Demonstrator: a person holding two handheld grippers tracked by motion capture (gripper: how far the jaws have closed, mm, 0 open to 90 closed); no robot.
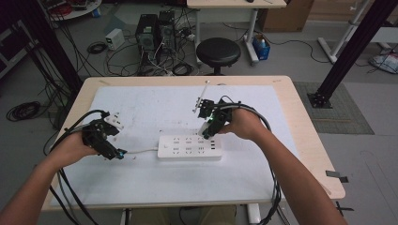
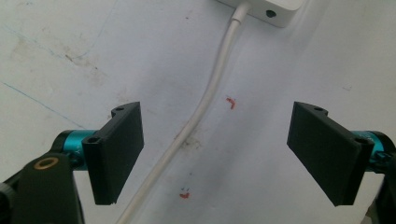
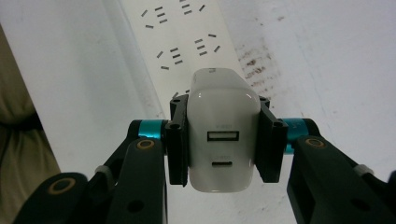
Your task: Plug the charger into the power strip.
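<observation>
My right tool [image 3: 224, 149] is pinching a white charger [image 3: 224, 135] by its two sides, both black pads pressed flat against the casing. In the right gripper view the charger's rear face is turned toward the camera, with two ports on it, one above the other. Beyond it lies the white power strip [image 3: 187, 42], and the charger's far end sits over the strip's sockets; I cannot tell whether it touches the strip or is just above it.

From the high view, my right tool [image 1: 210, 125] is over the right part of the power strip [image 1: 187, 146], angled down toward it, with the charger [image 1: 205, 129] showing as a pale block at its tip. The strip lies flat near the middle of the white sheet [image 1: 141, 108] that covers the bench [image 1: 300, 122], long side running left to right.

My left tool [image 1: 111, 146] is spread wide and holds nothing. It sits low over the sheet to the left of the strip, near where the strip's white cord [image 1: 141, 151] comes out. In the left gripper view the cord [image 2: 205, 102] runs from the strip's end [image 2: 266, 9] down between the two open pads [image 2: 116, 149], closer to the left one and, as far as I can see, touching neither. A few small red marks [image 2: 230, 102] dot the sheet beside the cord.

Beyond the bench stands a black stool [image 1: 218, 51] on the floor.
</observation>
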